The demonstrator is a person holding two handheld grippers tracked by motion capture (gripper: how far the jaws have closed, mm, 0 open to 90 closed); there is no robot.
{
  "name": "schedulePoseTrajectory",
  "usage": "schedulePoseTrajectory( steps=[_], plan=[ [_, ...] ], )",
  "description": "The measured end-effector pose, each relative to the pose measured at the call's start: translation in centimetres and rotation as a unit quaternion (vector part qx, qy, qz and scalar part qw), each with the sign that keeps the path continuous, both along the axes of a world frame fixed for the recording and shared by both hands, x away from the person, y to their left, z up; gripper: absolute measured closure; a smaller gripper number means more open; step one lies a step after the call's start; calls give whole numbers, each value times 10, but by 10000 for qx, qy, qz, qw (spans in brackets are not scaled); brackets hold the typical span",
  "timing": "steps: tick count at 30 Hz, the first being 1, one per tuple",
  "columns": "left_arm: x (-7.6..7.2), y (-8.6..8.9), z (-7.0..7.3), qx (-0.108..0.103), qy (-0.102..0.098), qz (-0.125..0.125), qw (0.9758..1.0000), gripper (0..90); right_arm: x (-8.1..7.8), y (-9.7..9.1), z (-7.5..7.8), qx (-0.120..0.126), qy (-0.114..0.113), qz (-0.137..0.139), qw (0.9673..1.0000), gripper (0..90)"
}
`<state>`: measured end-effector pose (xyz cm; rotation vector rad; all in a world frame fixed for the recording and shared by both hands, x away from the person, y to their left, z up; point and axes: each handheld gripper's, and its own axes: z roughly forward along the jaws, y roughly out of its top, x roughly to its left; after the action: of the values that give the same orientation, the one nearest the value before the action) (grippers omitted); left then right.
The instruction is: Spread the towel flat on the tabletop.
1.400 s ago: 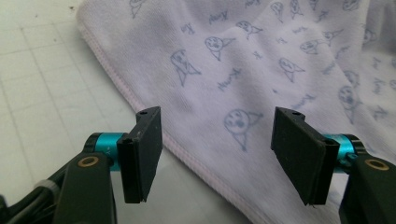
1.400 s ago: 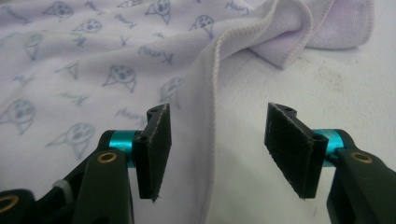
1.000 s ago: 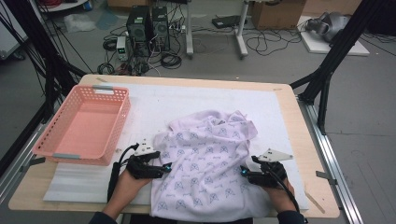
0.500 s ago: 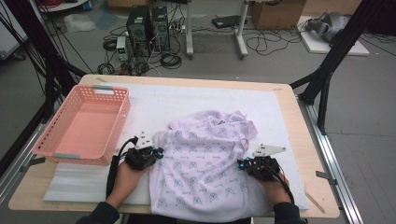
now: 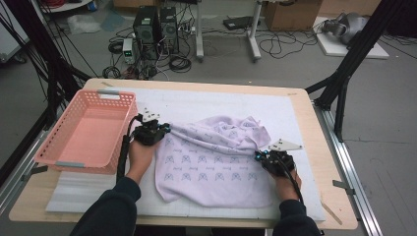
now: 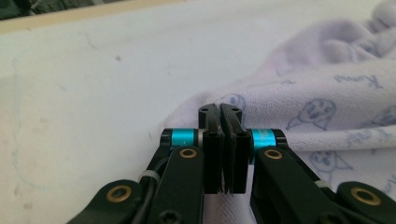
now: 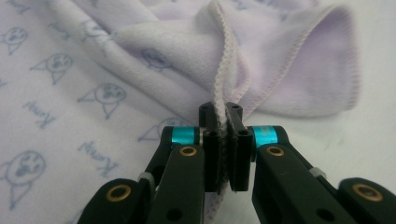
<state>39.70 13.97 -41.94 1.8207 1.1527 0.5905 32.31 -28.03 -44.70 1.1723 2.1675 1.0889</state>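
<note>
Cloth (image 5: pixel 216 162) with cat-face print, script perhaps "Kumy", both claws clamped on edges.

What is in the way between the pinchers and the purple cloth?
Nothing visible is. The left gripper is shut on the cloth at its left edge, and the right gripper is shut on its stitched hem at the right. The pink basket sits off to the left, apart from the cloth.
</note>
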Motion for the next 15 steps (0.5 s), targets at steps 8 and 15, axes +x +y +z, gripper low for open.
schedulePoseTrajectory(
  steps=[8, 15],
  plan=[
    [-5, -4, 3, -372, -41, -218, 9991, 533, 12, -1, 3, -133, -130, -467, 9987, 735],
    [-42, 11, 3, -530, -122, -682, 9962, 394, -14, -16, 13, 175, -183, -225, 9994, 510]
  ],
)
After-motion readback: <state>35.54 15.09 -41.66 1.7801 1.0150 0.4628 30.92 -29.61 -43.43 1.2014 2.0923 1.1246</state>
